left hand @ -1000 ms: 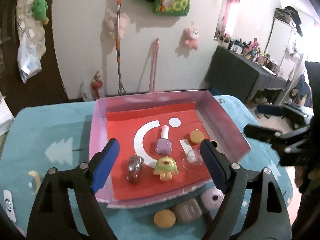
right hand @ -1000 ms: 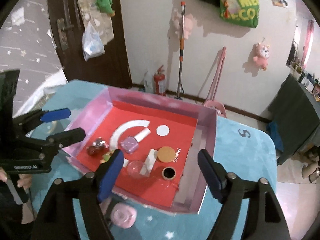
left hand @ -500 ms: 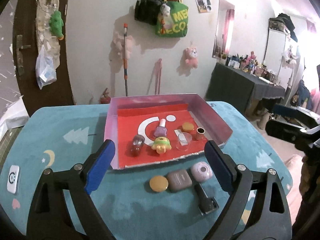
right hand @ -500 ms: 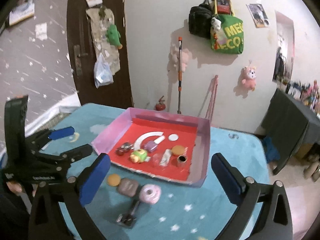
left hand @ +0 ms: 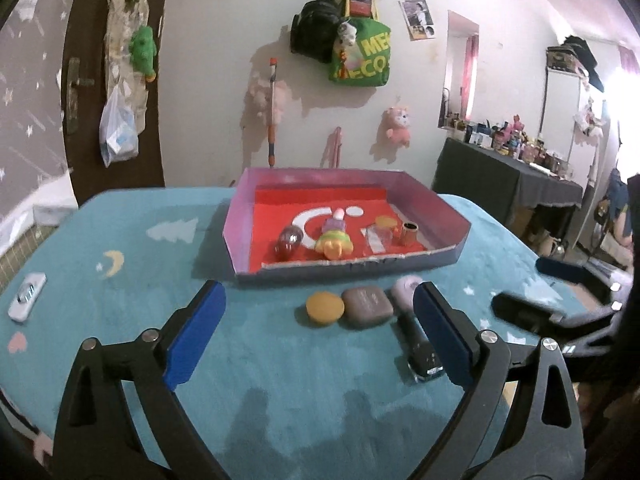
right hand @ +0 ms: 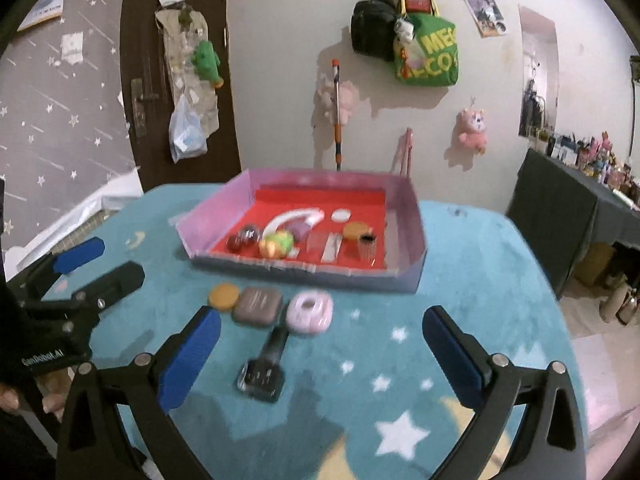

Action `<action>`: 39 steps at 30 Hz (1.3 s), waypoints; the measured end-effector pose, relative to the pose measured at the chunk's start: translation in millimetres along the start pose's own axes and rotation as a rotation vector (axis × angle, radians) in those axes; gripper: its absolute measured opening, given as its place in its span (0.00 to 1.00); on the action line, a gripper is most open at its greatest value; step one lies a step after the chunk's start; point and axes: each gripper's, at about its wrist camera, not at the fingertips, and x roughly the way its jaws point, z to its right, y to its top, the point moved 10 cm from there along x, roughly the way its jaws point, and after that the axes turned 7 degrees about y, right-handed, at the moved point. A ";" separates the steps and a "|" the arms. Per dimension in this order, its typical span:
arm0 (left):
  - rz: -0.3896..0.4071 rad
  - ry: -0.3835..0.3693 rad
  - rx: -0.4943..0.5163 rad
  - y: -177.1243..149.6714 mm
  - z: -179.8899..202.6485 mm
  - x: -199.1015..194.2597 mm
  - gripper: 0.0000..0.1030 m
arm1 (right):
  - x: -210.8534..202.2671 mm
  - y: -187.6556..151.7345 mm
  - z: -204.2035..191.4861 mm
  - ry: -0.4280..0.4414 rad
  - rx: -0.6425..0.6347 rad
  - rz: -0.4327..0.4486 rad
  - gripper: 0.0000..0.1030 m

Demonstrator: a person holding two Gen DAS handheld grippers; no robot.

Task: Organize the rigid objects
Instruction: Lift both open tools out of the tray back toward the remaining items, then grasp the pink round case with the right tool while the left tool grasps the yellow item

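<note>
Your tray at frame centre already holds several small items, but four wait on the counter below it (orange disc, brown case, pink case, black clip). Left tongs, jaws just widened, and right tongs gape empty.

My left wrist camera looks forward and down over the blue table, the pink box at twelve o'clock. My right wrist camera faces the same way from further right, box at eleven. Both views share the box, the table and the far wall.
</note>
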 end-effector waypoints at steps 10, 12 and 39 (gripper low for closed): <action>-0.113 0.026 0.003 -41.4 -0.9 30.8 0.93 | 39.2 -51.1 2.5 0.012 0.039 -0.100 1.00; -0.139 0.034 0.004 -47.7 -2.0 38.1 0.93 | 44.6 -55.6 6.3 0.013 0.054 -0.116 1.00; -0.309 0.068 0.079 -42.7 -9.9 103.4 0.93 | 93.3 -38.4 30.1 0.006 0.088 -0.221 1.00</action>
